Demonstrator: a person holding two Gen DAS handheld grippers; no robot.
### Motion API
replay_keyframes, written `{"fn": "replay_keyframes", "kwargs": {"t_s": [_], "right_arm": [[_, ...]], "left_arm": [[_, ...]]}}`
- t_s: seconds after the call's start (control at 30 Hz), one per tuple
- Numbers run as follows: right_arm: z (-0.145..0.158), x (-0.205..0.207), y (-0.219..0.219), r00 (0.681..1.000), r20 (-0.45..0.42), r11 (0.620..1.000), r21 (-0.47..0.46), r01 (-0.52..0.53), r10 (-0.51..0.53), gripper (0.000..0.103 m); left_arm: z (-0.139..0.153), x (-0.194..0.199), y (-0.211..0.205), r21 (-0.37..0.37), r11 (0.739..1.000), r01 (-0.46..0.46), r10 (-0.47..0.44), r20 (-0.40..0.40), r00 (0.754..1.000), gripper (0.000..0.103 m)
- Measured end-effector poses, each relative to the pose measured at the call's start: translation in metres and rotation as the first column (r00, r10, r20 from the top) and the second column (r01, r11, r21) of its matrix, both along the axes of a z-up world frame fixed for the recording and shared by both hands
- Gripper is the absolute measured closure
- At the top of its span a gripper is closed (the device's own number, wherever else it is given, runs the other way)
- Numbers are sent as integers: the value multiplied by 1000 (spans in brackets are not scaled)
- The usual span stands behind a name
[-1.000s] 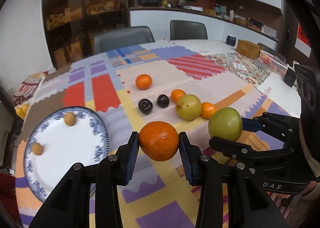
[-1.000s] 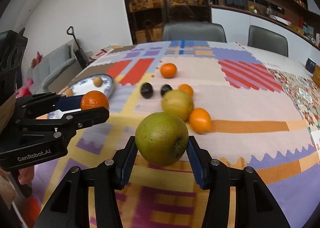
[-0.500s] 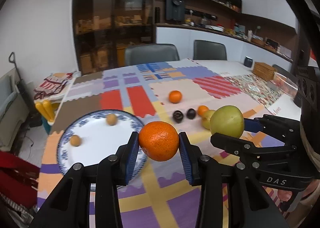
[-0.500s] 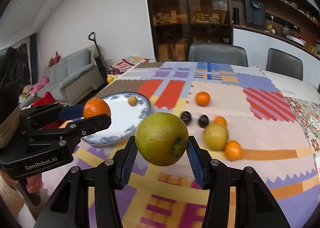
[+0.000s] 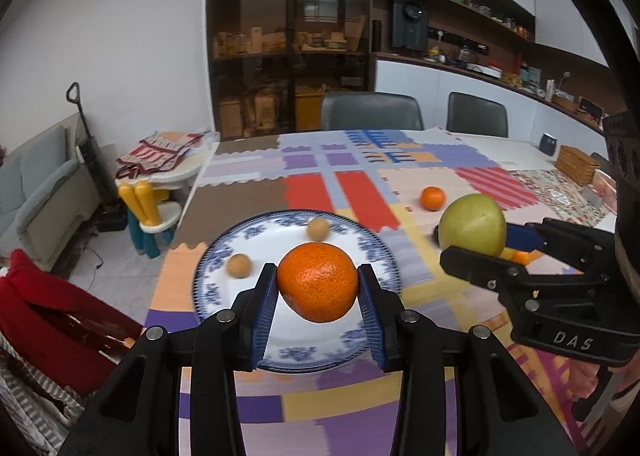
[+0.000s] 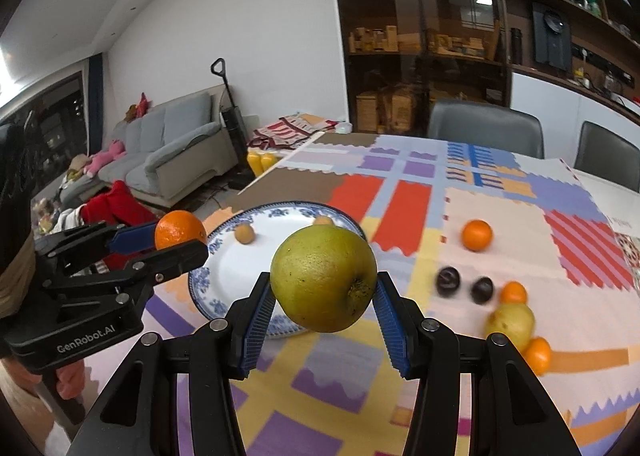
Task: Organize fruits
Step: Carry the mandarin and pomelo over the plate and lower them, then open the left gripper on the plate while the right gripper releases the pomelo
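Observation:
My left gripper [image 5: 318, 288] is shut on an orange [image 5: 317, 282] and holds it above the blue-and-white plate [image 5: 352, 340]. My right gripper [image 6: 324, 296] is shut on a large green pear-like fruit [image 6: 323, 278], held above the plate's right edge [image 6: 204, 284]. Two small tan fruits [image 5: 239, 266] [image 5: 318, 229] lie on the plate. Each gripper shows in the other's view: the right one [image 5: 496, 252] with its green fruit [image 5: 472, 223], the left one [image 6: 176, 242] with its orange [image 6: 180, 234].
On the patchwork tablecloth [image 6: 500, 215] lie an orange [image 6: 476, 235], two dark plums [image 6: 448, 280] [image 6: 482, 290], a yellow-green fruit [image 6: 510, 322] and two small oranges [image 6: 513, 293] [image 6: 538, 354]. The table's left edge [image 5: 188, 207] drops to the floor. Chairs [image 5: 372, 111] stand at the far side.
Both grippers have swung left with their fruits. The plate now lies right under the left gripper, and the loose fruits have slid to the right of both views.

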State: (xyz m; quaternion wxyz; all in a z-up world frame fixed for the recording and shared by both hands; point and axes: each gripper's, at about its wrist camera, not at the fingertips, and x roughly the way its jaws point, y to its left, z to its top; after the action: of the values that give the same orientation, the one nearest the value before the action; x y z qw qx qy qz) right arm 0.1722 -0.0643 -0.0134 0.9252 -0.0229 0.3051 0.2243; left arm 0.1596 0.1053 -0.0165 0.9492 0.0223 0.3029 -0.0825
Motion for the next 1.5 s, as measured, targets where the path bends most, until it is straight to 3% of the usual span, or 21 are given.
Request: {"fn": "replay_keyframes", "kwargs": {"t_s": [0.37, 0.83, 1.03, 1.27, 1.37, 1.43, 1.5], "right_arm": [[-14, 34, 35, 998, -19, 998, -33, -59, 58, 52], [-57, 91, 54, 987, -158, 997, -57, -48, 39, 52], [-63, 102, 63, 984, -174, 995, -80, -56, 42, 52], [-70, 105, 64, 981, -187, 994, -90, -64, 46, 52], [-72, 108, 64, 980, -193, 994, -94, -63, 44, 51], [-71, 106, 62, 981, -191, 994, -87, -63, 46, 49], [-65, 101, 59, 987, -158, 995, -86, -57, 43, 40]], "left_arm": [[-28, 31, 28, 4, 998, -55, 55, -76, 996, 64], [-67, 77, 41, -5, 996, -93, 90, -197, 976, 64], [-77, 86, 42, 4, 995, -100, 98, -232, 968, 64], [-78, 88, 39, 21, 995, -98, 100, -227, 969, 63], [-74, 87, 38, 45, 994, -104, 111, -212, 971, 53], [-71, 84, 38, 50, 993, -110, 118, -198, 973, 52], [-66, 80, 37, 56, 992, -115, 123, -185, 975, 50]]}}
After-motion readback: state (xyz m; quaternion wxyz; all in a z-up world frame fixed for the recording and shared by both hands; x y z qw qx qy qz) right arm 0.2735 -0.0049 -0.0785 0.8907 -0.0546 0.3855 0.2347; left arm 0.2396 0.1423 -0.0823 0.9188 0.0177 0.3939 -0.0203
